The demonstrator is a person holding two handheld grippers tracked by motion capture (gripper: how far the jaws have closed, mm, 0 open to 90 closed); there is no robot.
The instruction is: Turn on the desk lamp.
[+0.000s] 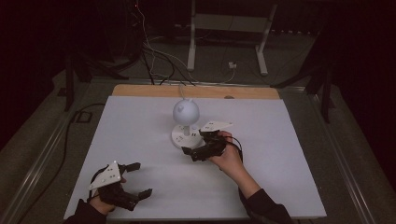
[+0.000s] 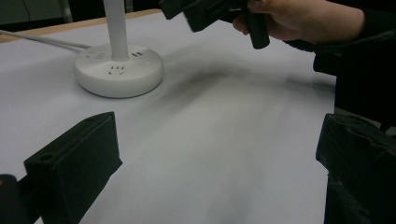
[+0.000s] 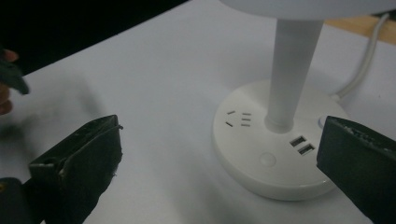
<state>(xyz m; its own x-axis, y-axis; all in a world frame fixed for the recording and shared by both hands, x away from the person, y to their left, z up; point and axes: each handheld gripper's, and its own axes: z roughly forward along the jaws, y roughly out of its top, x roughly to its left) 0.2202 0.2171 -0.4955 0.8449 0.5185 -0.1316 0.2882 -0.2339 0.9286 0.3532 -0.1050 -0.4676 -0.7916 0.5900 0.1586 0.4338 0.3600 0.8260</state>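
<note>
Right hand-held gripper [image 1: 196, 143] agape beside lamp base [image 1: 180, 136]

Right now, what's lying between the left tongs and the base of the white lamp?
Nothing: only bare white table cover lies between the open left tongs and the lamp base, as the left gripper view and high view show.

I see the lamp [image 3: 280, 140] as smooth white plastic, its round base faintly glossy, catching soft highlights near the 2 USB slots; the stem looks equally smooth and matt-white. Its cable [image 3: 369, 56] looks like pale rubbery plastic. The table cover [image 1: 140, 140] under it reads as a matt, paper-like white sheet, with a strip of bare wood [image 1: 196, 91] along the far edge. My right gripper [image 3: 219, 163] has matt black jaws, slightly rough and scuffed at the edges. My left gripper [image 2: 210, 172] looks the same dull black.
</note>
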